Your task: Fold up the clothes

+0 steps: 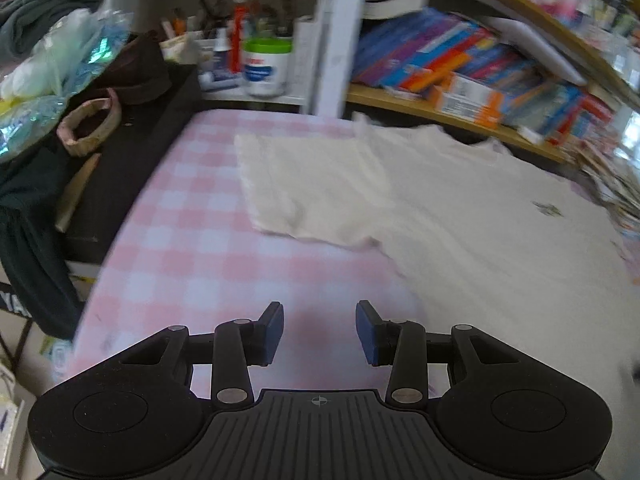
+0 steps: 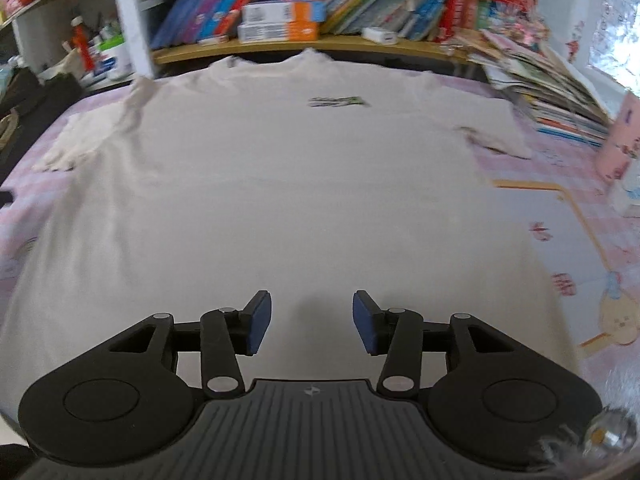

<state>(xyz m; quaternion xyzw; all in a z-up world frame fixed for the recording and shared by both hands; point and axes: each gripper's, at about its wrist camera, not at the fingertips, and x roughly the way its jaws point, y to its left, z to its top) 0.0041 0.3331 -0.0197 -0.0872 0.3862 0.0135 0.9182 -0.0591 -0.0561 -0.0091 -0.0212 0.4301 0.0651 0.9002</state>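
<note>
**Folding clothes: shirt flat, both grippers empty**

Lying spread out on the pink checked cloth [image 1: 208,248]: cream T-shirt [image 2: 280,184], front up, collar toward the bookshelf [image 2: 320,42], hem toward the cameras. Small green emblem [image 2: 338,101] on the chest, just below the collar. One sleeve [image 1: 304,184] laid out flat to the side of the shirt body, resting on the checked cloth. Other sleeve [image 2: 496,136] at the opposite shoulder, edge slightly rumpled, next to a stack of magazines [image 2: 560,92].

Left gripper [image 1: 320,330]: jaws spread wide, nothing between the blue pads [image 1: 272,332]. Positioned off the shirt, above bare checked cloth, beside the shirt's side edge and below the flat sleeve. Contact with the cloth: cannot tell.

Right gripper [image 2: 312,322]: jaws spread wide, blue pads [image 2: 258,322] apart, nothing gripped. Positioned over the lower middle of the shirt, near the hem. Faint shadow on the fabric between the pads. Contact with the fabric: cannot tell.

Around the shirt:
- Behind the collar: bookshelf packed with leaning books and an orange-and-white box [image 2: 280,24].
- Behind the flat sleeve: white tub with green lid [image 1: 267,66] and a red bottle [image 1: 239,32] in a shelf compartment.
- Beyond the flat sleeve, off the cloth edge: dark fabric [image 1: 32,216] and crinkled plastic bags [image 1: 52,68].
- Beside the rumpled sleeve, lower down: cartoon-printed mat [image 2: 560,248] with an orange border.

Both views partly blurred; fine detail of the shelf contents not readable.
</note>
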